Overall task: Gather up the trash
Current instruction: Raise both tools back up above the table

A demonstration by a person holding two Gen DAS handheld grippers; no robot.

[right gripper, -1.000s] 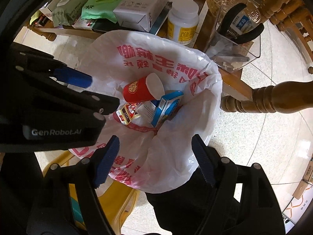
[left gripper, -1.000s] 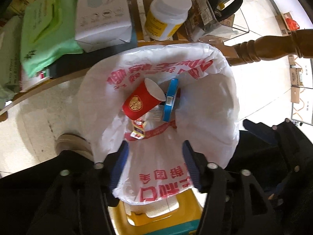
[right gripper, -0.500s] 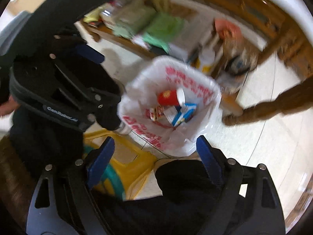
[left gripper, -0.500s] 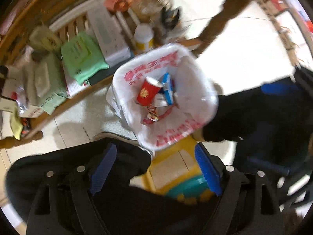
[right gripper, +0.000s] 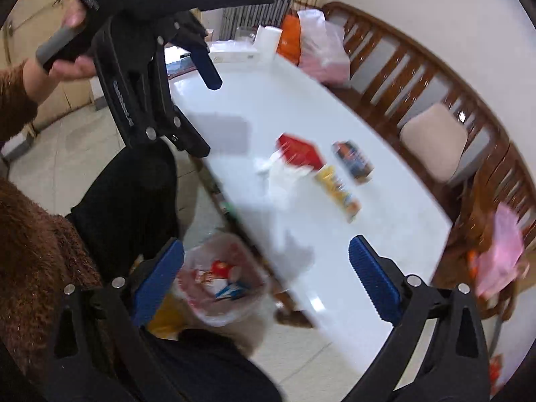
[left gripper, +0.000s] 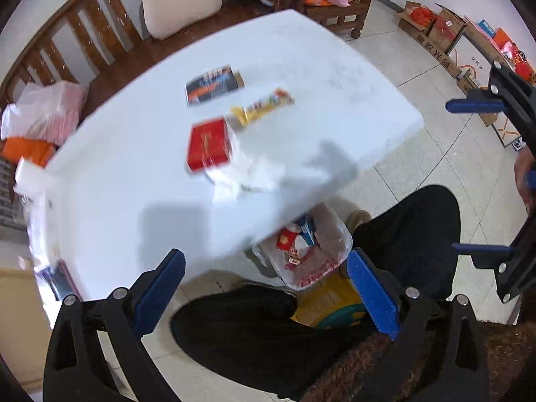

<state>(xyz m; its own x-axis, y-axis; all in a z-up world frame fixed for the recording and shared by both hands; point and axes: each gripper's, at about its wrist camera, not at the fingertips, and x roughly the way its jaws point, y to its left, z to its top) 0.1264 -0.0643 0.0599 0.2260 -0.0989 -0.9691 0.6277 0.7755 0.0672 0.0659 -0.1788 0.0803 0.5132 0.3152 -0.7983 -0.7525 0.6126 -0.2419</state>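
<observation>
The white table (left gripper: 140, 154) carries the trash left to collect: a red box (left gripper: 209, 144), crumpled tissue (left gripper: 251, 174), a yellow wrapper (left gripper: 261, 105) and a dark packet (left gripper: 212, 83). The bag (left gripper: 321, 254) below holds some already. Left tongs (left gripper: 264, 294) and right tongs (right gripper: 266, 284) are opening, empty; next likely means reaching down onto one item.

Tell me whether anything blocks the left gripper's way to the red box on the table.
Nothing visible does. The left gripper, jaws opening and empty, hangs above the table. The red box lies face up, with crumpled white paper touching one side only. Its top is uncovered.
</observation>
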